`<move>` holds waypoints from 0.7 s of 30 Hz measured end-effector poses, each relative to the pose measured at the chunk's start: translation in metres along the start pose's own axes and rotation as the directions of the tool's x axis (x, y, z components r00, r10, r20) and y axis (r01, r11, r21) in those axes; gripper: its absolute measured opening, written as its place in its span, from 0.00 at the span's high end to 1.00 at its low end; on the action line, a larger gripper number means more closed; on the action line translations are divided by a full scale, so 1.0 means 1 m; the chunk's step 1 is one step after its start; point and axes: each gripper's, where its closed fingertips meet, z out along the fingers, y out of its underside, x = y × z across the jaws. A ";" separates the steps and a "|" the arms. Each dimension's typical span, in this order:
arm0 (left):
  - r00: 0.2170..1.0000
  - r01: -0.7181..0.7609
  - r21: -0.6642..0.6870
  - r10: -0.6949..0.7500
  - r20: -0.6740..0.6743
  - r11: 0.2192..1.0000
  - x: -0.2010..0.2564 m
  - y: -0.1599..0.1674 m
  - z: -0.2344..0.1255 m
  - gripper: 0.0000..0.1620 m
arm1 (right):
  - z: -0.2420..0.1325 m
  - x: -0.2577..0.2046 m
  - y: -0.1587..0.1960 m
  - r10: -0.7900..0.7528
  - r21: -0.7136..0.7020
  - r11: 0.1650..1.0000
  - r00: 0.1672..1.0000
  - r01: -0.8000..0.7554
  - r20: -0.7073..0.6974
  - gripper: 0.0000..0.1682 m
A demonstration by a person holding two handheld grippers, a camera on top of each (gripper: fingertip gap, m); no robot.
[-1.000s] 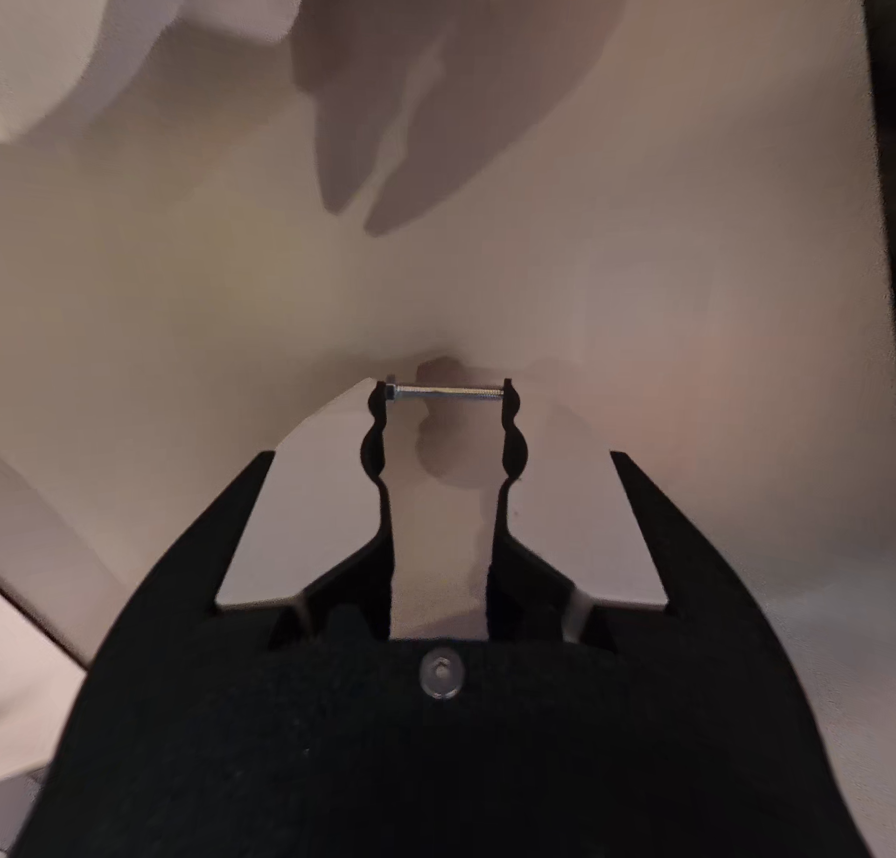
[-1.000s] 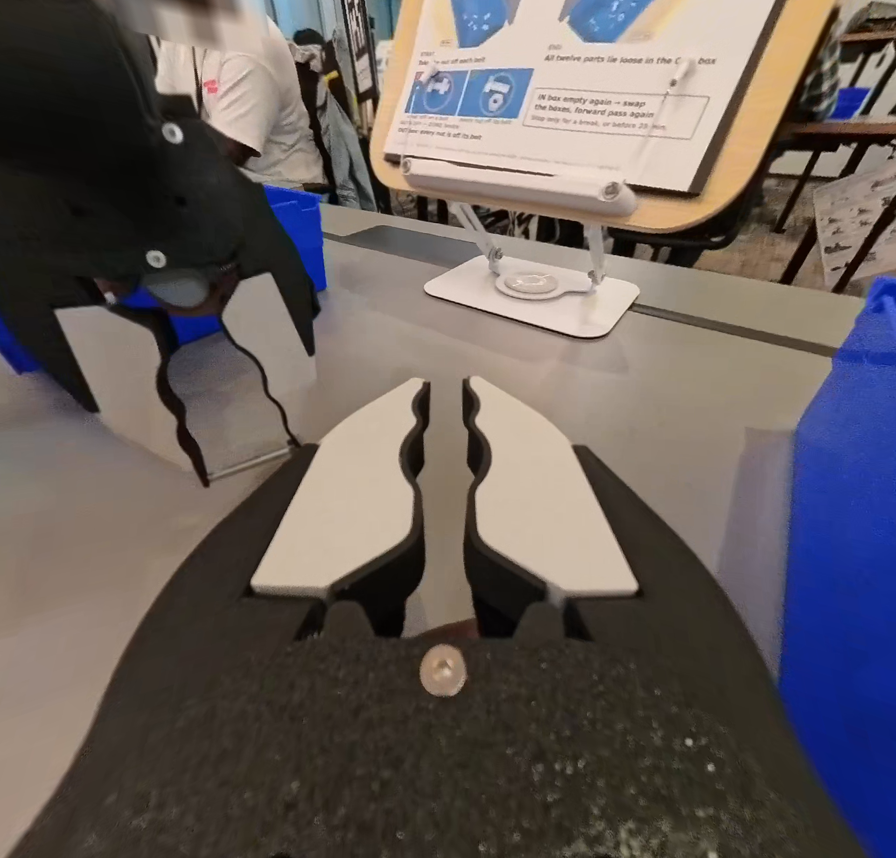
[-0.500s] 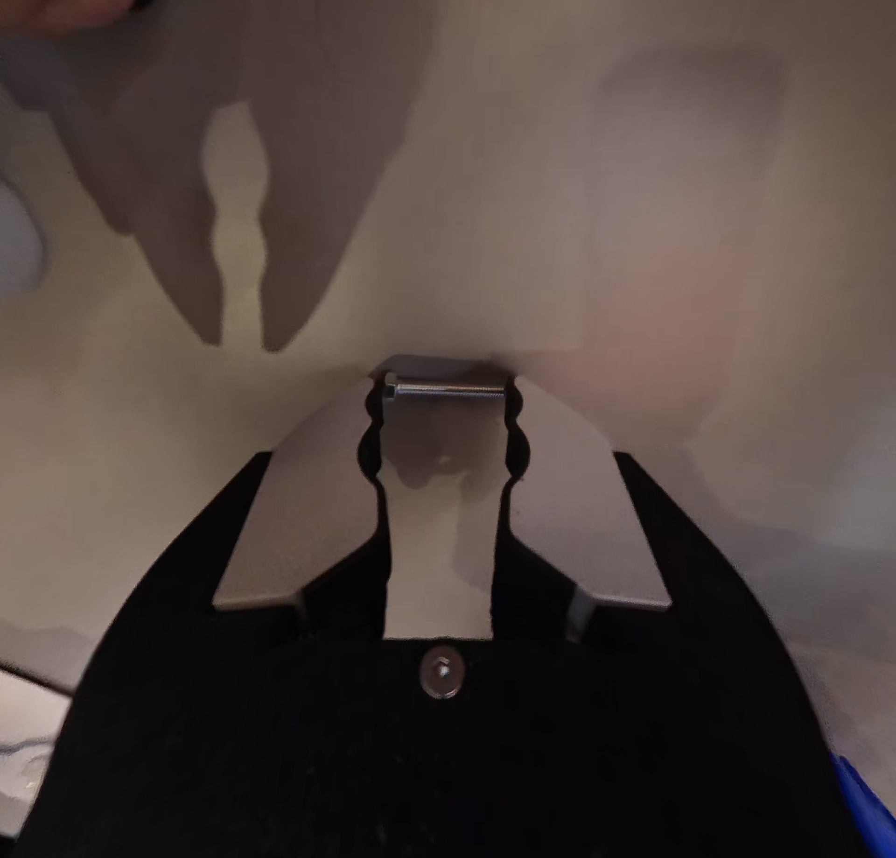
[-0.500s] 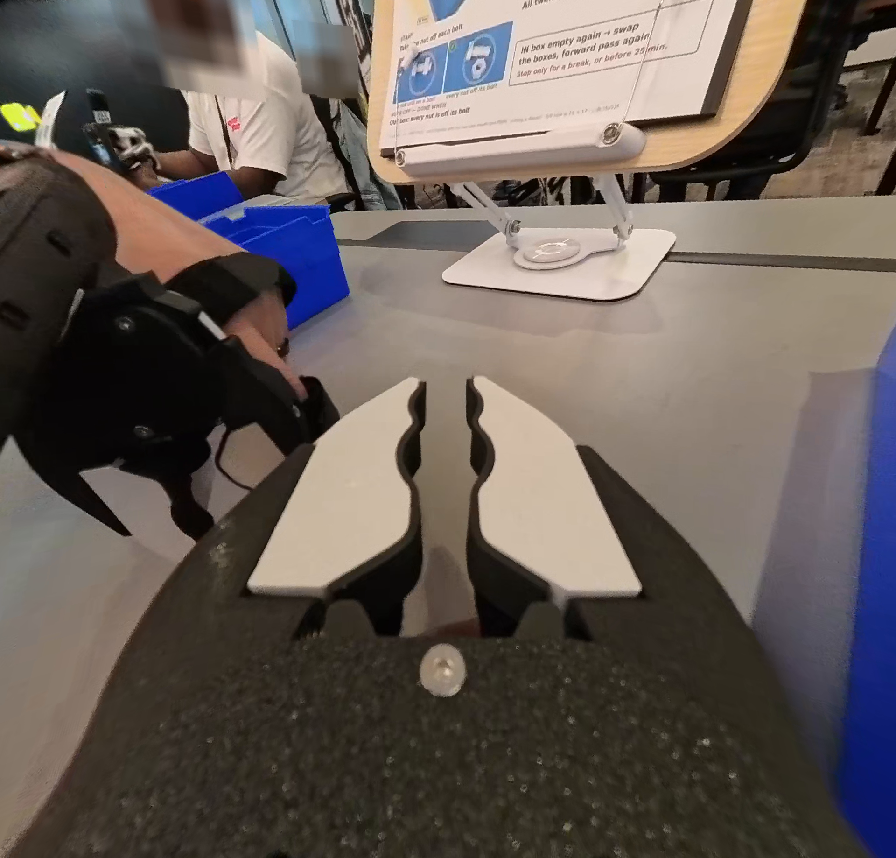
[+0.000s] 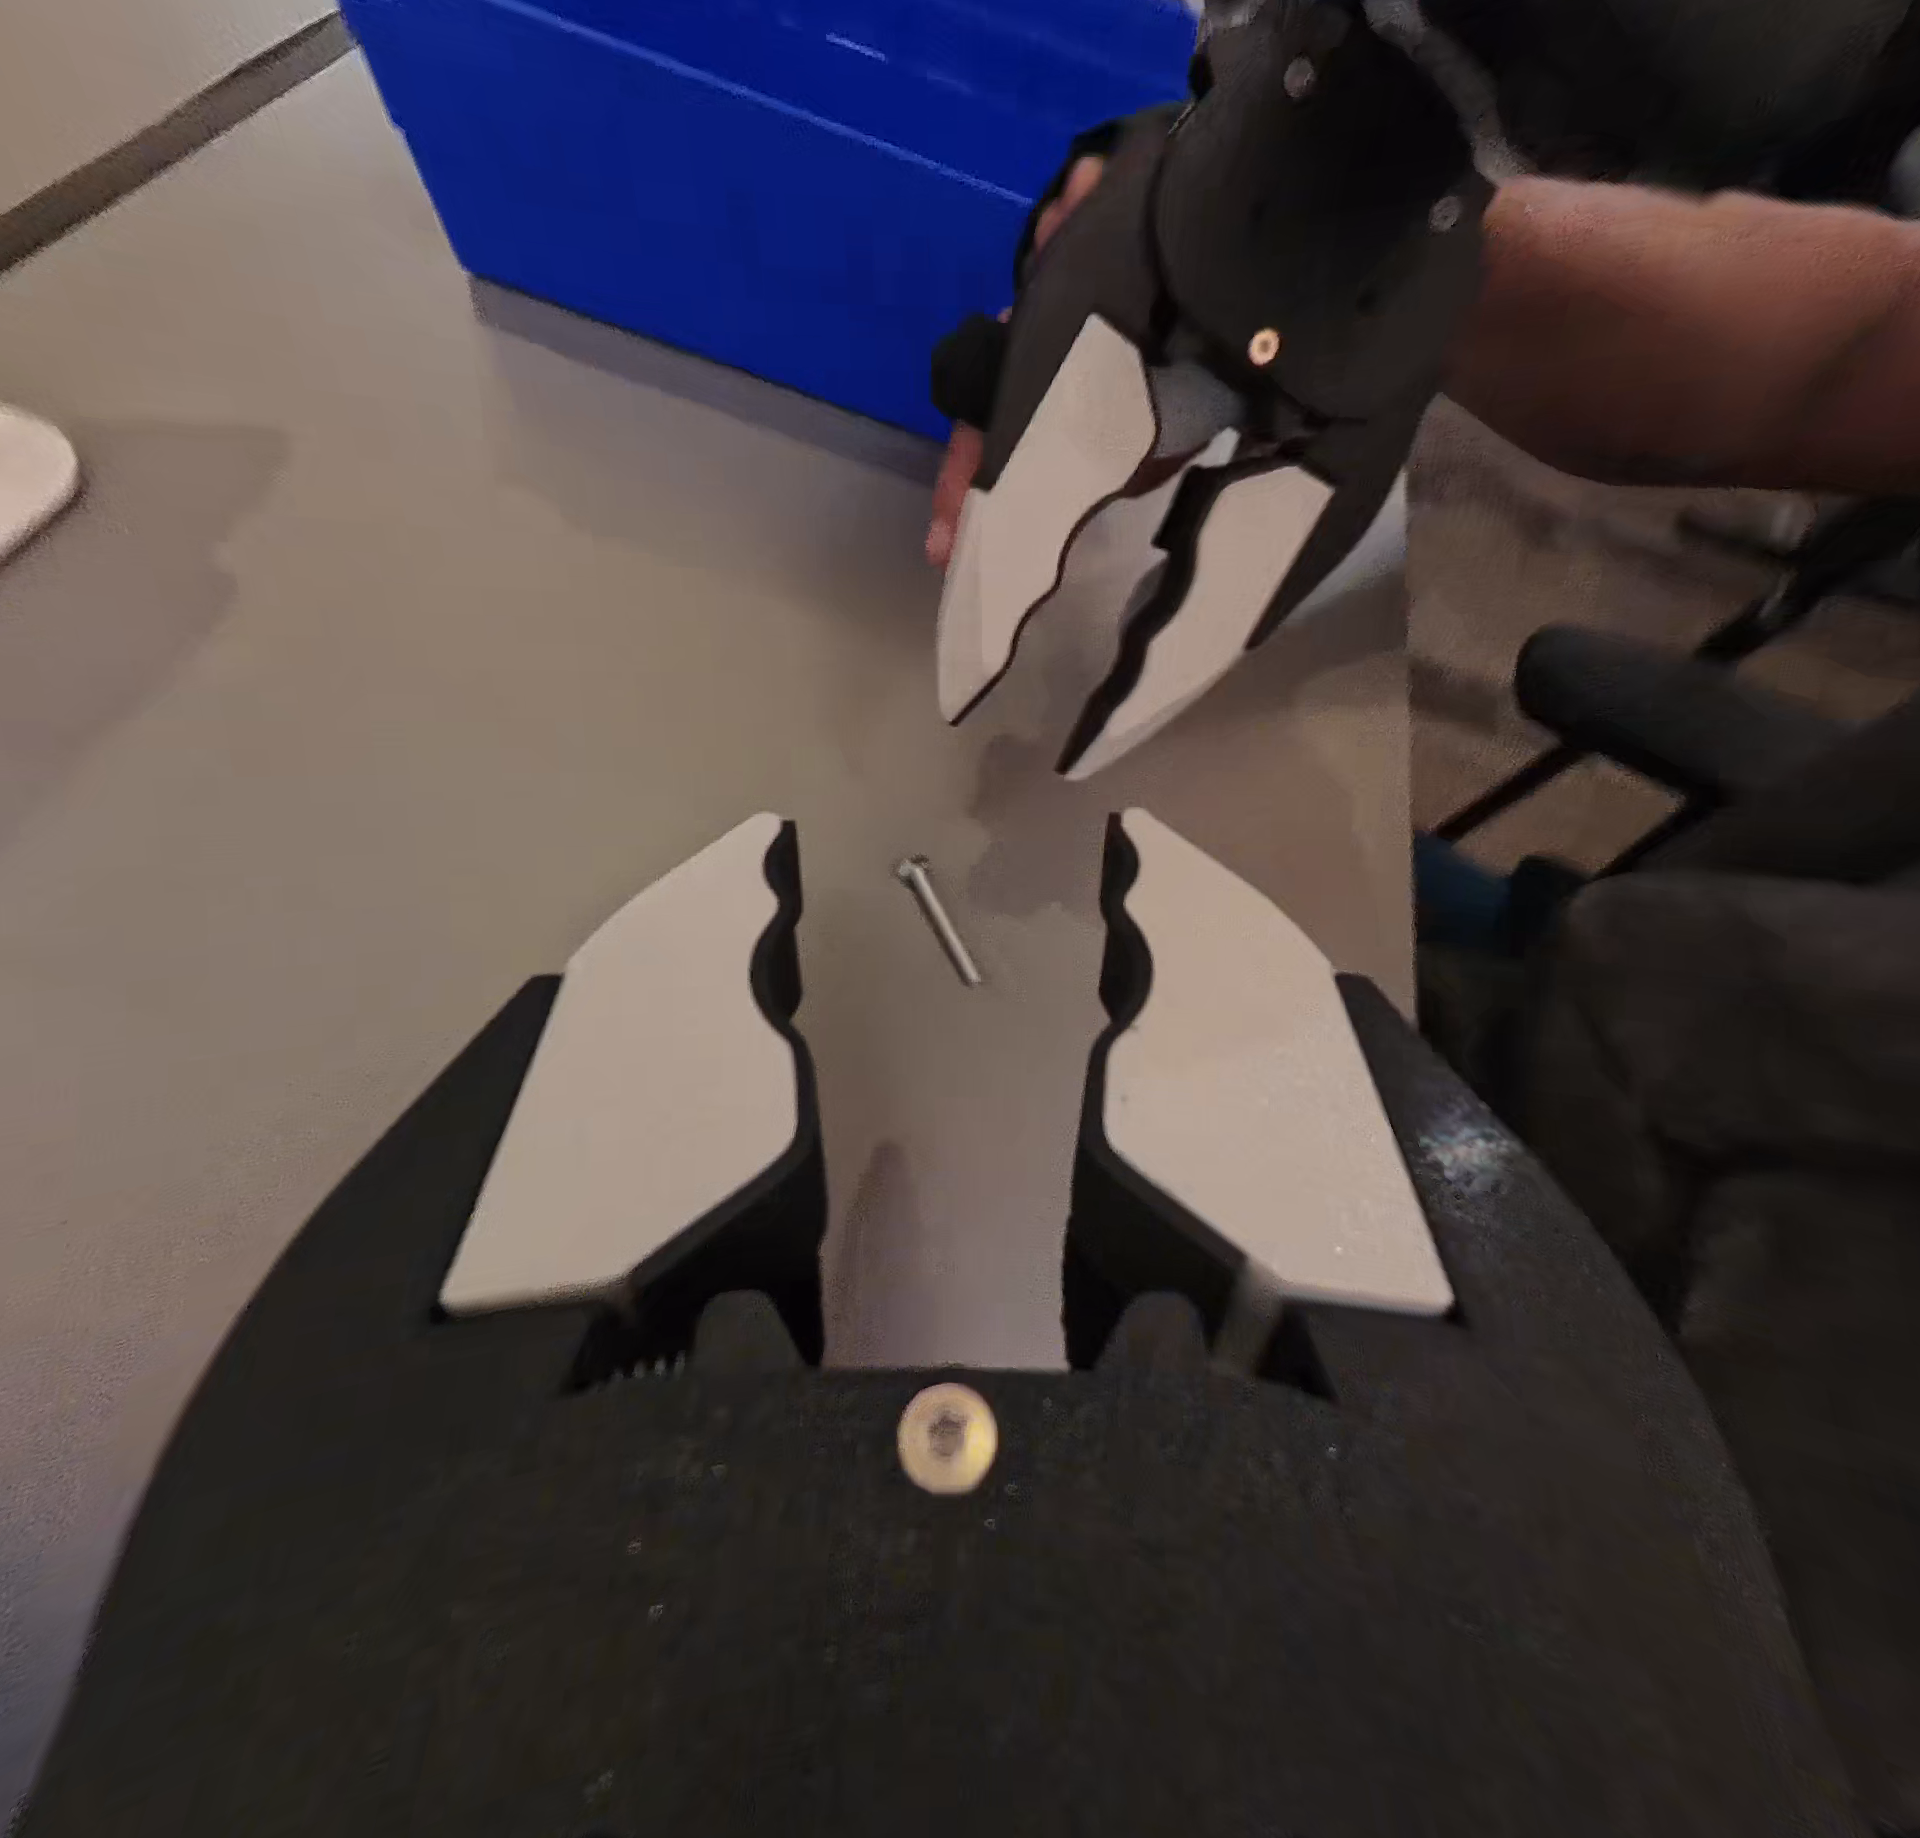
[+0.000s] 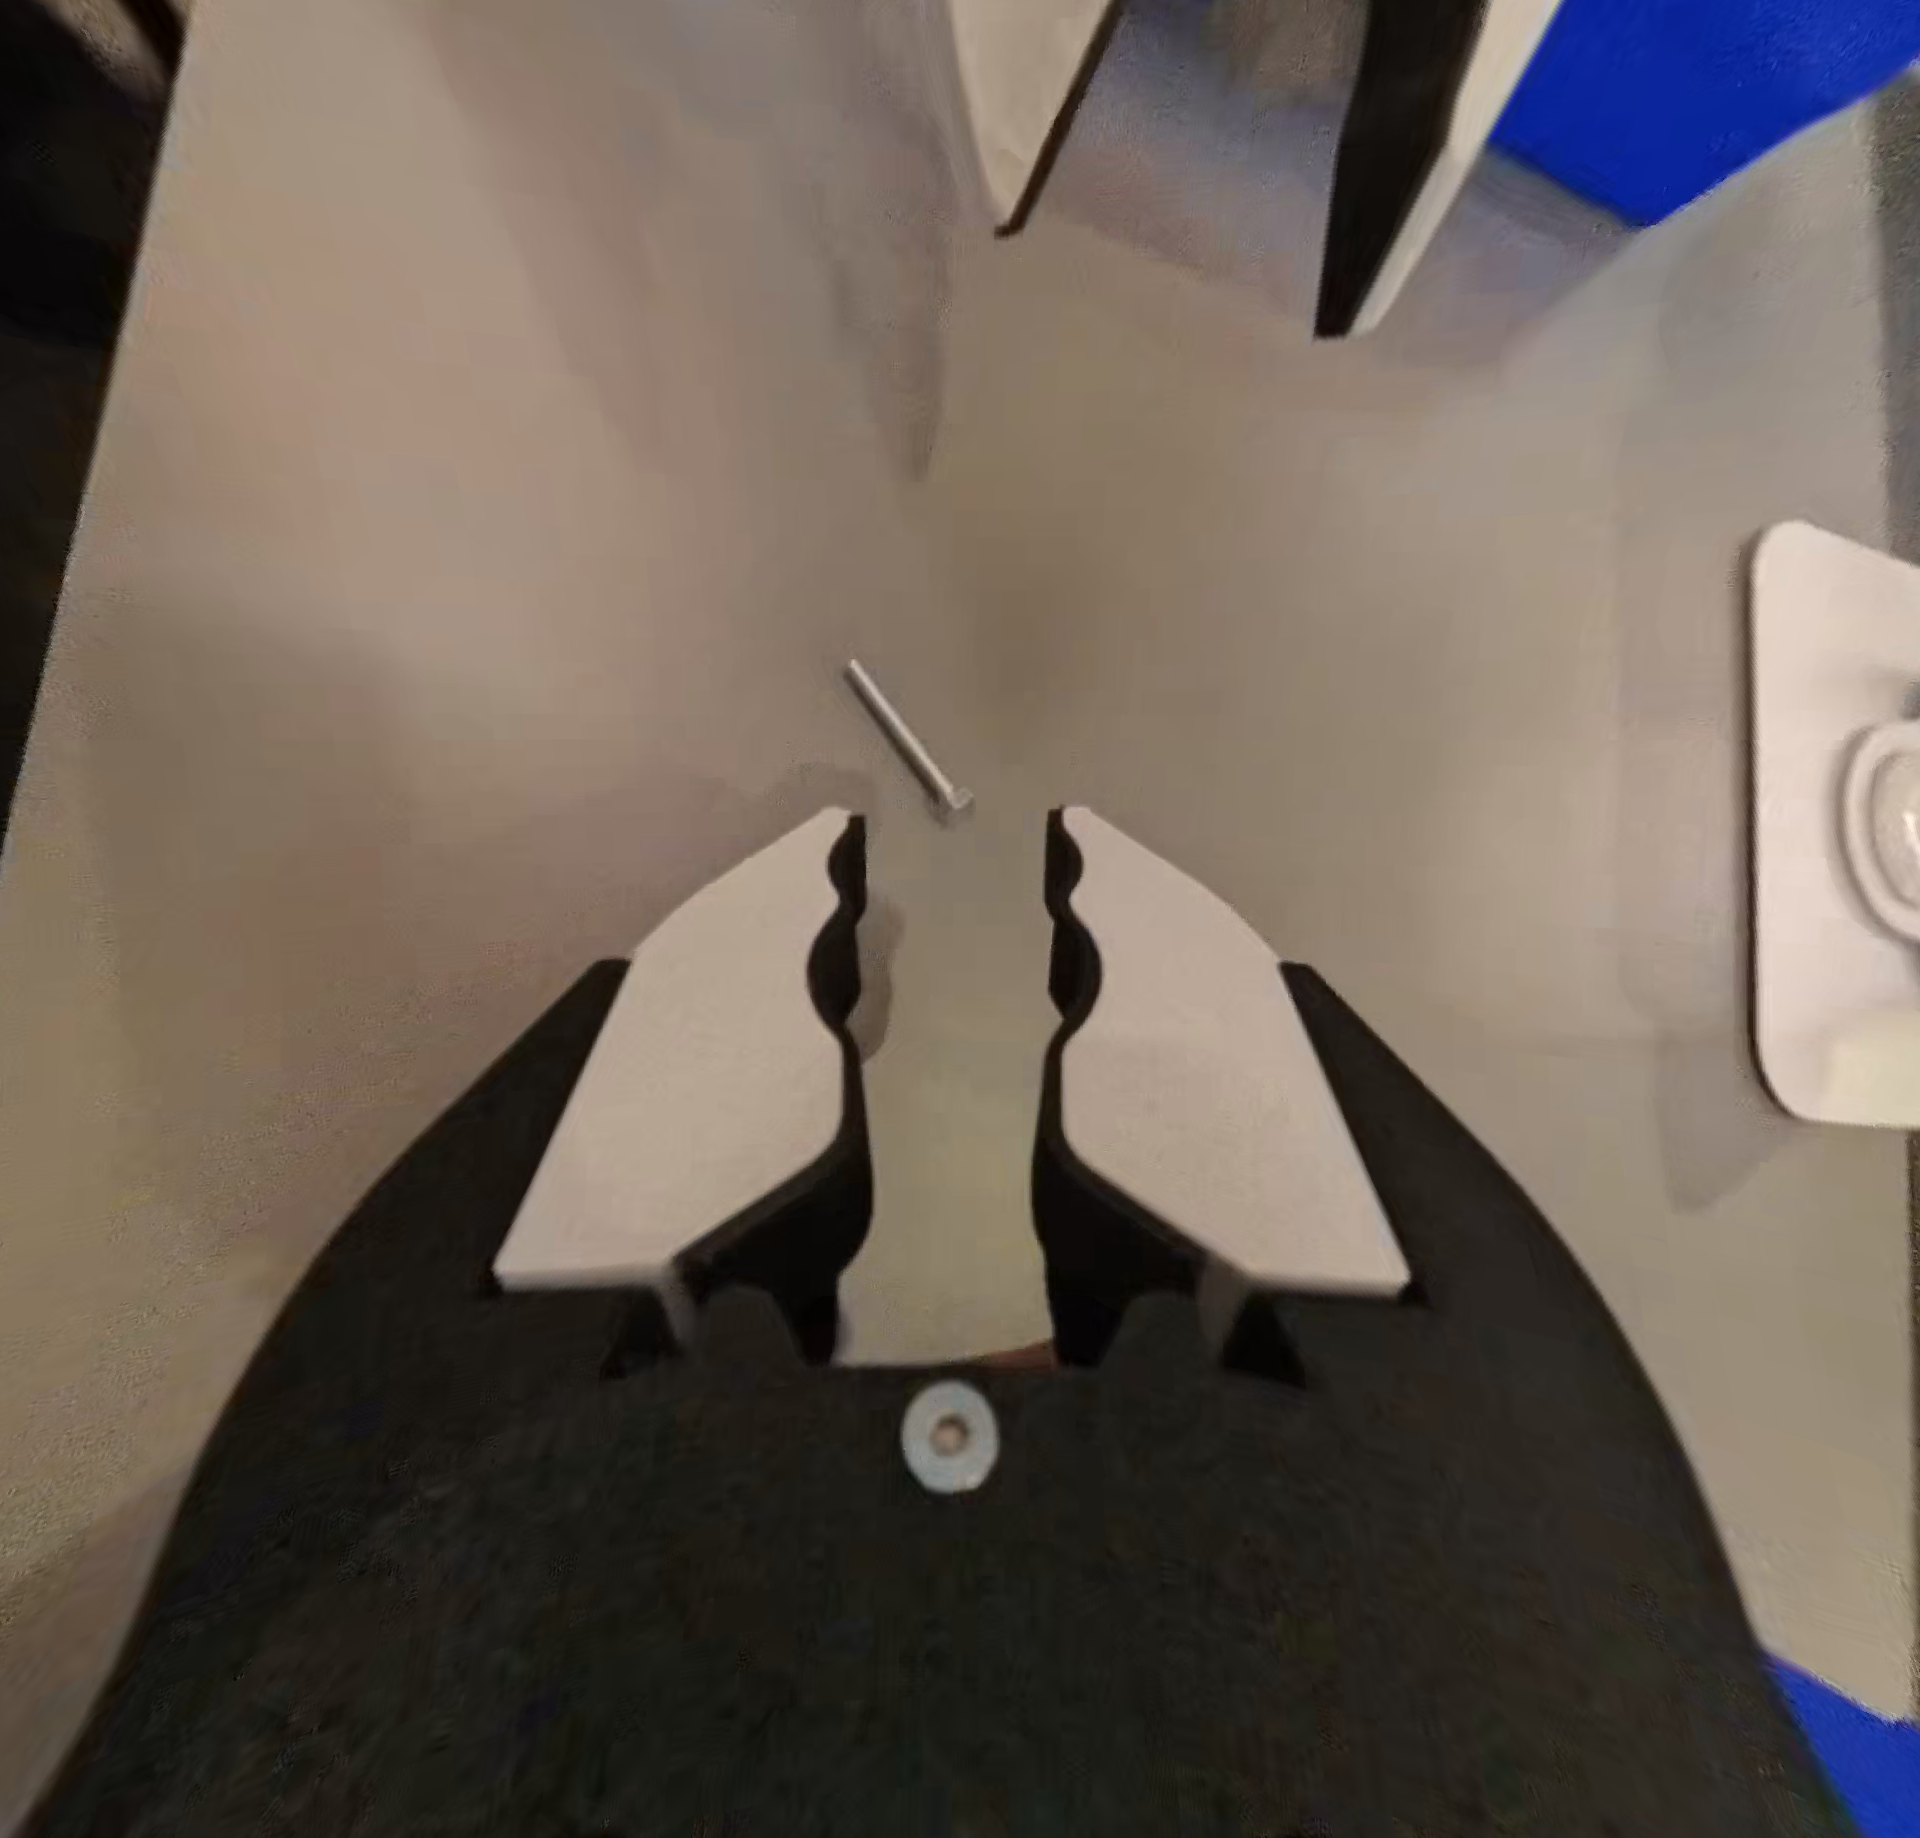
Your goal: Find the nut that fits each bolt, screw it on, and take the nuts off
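Note:
A thin silver bolt (image 5: 938,918) lies loose on the grey table (image 5: 364,749). It rests between and just below the fingertips of my left gripper (image 5: 951,822), which is open and empty. My right gripper (image 6: 956,817) is open and empty, its tips just short of the head of the bolt (image 6: 907,754). In the left wrist view the right gripper (image 5: 1013,744) points down at the table just beyond the bolt, held by a hand. The left gripper (image 6: 1174,282) shows at the top of the right wrist view. No nut is in view.
A blue bin (image 5: 727,126) stands on the table behind the bolt; it also shows in the right wrist view (image 6: 1714,53). A white stand base (image 6: 1839,822) sits at the right. The table's edge (image 5: 1408,801) runs close to the right of the bolt. There is about 8 cm between the tips of the two grippers.
My left gripper has let go of the bolt, which now lies on the table, and has opened wider. My right gripper has tipped down toward the bolt and opened more.

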 end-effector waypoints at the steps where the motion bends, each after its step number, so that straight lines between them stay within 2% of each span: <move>1: 0.998 0.047 0.031 -0.048 0.029 0.998 0.000 0.010 -0.002 0.66 | 0.005 -0.001 0.005 -0.066 -0.057 0.996 0.997 0.068 0.041 0.80; 5: 0.984 0.065 0.081 -0.078 0.163 0.995 0.001 0.054 -0.010 0.70 | 0.023 0.004 0.014 -0.292 -0.164 0.936 0.948 0.310 0.125 0.83; 8: 0.979 0.058 0.090 -0.075 0.192 0.994 0.000 0.071 -0.018 0.71 | 0.033 0.010 0.013 -0.376 -0.203 0.893 0.914 0.402 0.154 0.84; 14: 0.985 0.104 0.042 -0.109 0.137 0.994 -0.004 0.091 -0.021 0.71 | 0.035 -0.003 0.009 -0.281 -0.218 0.905 0.899 0.365 0.337 0.85; 21: 0.989 0.072 -0.048 -0.065 0.134 0.996 0.000 0.101 -0.011 0.71 | 0.052 -0.005 0.017 -0.321 -0.249 0.861 0.854 0.443 0.409 0.88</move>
